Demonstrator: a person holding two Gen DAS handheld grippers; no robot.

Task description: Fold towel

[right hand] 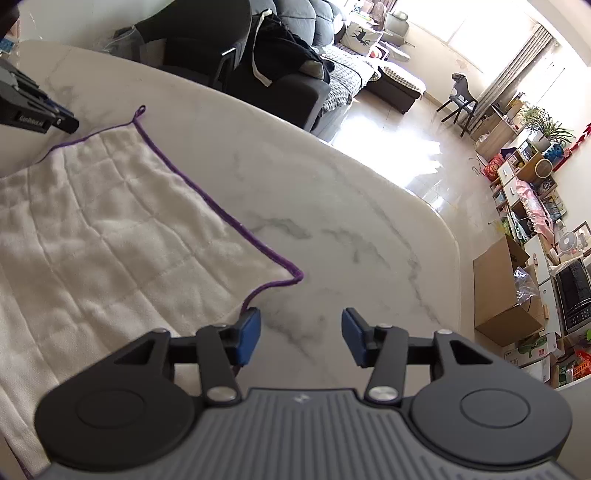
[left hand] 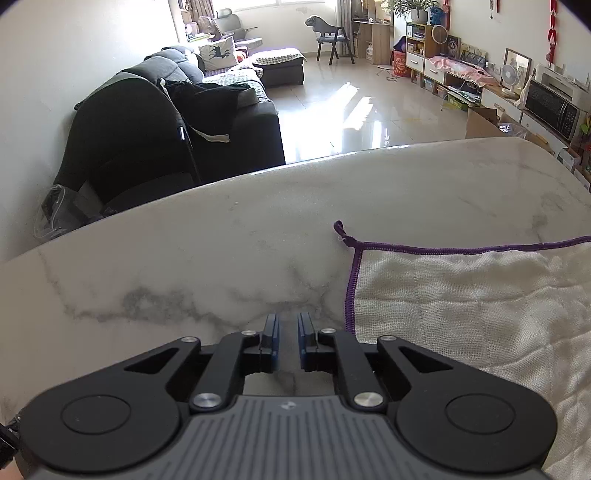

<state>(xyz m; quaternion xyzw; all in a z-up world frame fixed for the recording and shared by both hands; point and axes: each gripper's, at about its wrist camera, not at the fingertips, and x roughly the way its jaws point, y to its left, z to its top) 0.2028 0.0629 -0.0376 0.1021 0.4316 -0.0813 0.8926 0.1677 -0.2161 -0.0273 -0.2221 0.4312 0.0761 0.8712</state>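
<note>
Bright daylight pours from the blown-out far windows, glaring off the glossy tiled floor. Fisheye distortion bends edges; corners vignette dark.

White quilted towel with purple edging; grey-veined white marble table.

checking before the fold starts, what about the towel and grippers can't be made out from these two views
- Towel: its near edge is hidden under the right gripper body in the right wrist view; its left side is cut by the frame edge.
- Towel in the left wrist view: its right side runs off the frame, so its full outline is unknown.
- Left gripper: in the right wrist view only its tip shows at the frame edge.
</note>
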